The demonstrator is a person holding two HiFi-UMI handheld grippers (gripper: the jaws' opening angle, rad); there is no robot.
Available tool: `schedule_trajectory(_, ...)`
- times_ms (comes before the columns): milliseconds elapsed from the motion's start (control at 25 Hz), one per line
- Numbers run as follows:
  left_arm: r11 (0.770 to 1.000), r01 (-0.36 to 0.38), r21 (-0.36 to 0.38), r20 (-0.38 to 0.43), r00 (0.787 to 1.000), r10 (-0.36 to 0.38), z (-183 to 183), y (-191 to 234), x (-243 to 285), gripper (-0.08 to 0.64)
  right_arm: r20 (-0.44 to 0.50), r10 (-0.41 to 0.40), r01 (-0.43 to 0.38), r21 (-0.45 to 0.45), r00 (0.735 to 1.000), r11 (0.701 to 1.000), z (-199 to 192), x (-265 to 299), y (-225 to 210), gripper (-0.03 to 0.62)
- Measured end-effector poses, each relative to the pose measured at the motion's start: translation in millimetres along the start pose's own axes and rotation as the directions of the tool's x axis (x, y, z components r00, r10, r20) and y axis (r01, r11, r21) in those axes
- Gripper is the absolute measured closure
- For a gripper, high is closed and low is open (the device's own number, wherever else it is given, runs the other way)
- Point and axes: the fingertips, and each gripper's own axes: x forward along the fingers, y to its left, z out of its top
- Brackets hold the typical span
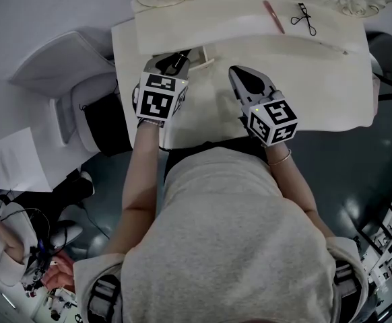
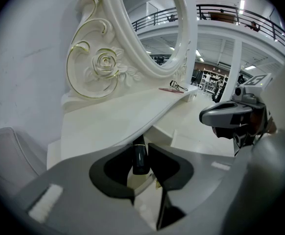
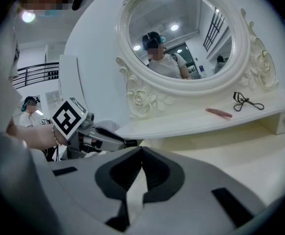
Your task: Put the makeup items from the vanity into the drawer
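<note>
My left gripper (image 1: pixel 175 63) (image 2: pixel 141 148) is shut on a short black makeup tube (image 2: pixel 139 158) with a thin gold band. It holds the tube over the left part of the cream vanity top (image 1: pixel 297 79), just below the raised shelf (image 1: pixel 203 19). A pink stick (image 1: pixel 273 16) (image 3: pixel 219 112) and a black eyelash curler (image 1: pixel 304 17) (image 3: pixel 245 102) lie on that shelf to the right. My right gripper (image 1: pixel 236 73) (image 3: pixel 141 150) hovers over the middle of the vanity top, jaws shut with nothing between them. I cannot make out the drawer clearly.
An ornate oval mirror (image 3: pixel 181 38) with rose carvings stands behind the shelf. A white padded chair (image 1: pixel 75 73) sits left of the vanity. Another person (image 1: pixel 7 241) is at the lower left on the grey floor.
</note>
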Motion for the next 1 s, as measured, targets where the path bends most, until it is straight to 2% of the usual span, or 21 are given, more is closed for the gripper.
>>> schedule_trajectory(480,1.000,0.027,0.001,0.016,0.999,-0.027,1.2,-3.1,-2.1,0.451,0.013,-0.017,0.017,-0.007,1.000,1.000,3.9,-6.3,-0.5,0.584)
schedule_trajectory(720,1.000,0.010,-0.001,0.025,1.000,-0.010,0.6,-1.3,-7.4,0.440,0.009,-0.010,0.010,-0.011,1.000,1.000,3.2,-7.9,1.2,0.584)
schedule_trajectory(1000,0.999,-0.031,-0.023,0.122,0.992,0.034,9.1,2.2,-21.0,0.442,0.001,0.024,-0.024,-0.037,1.000,0.999,6.2,-6.8,9.0,0.584)
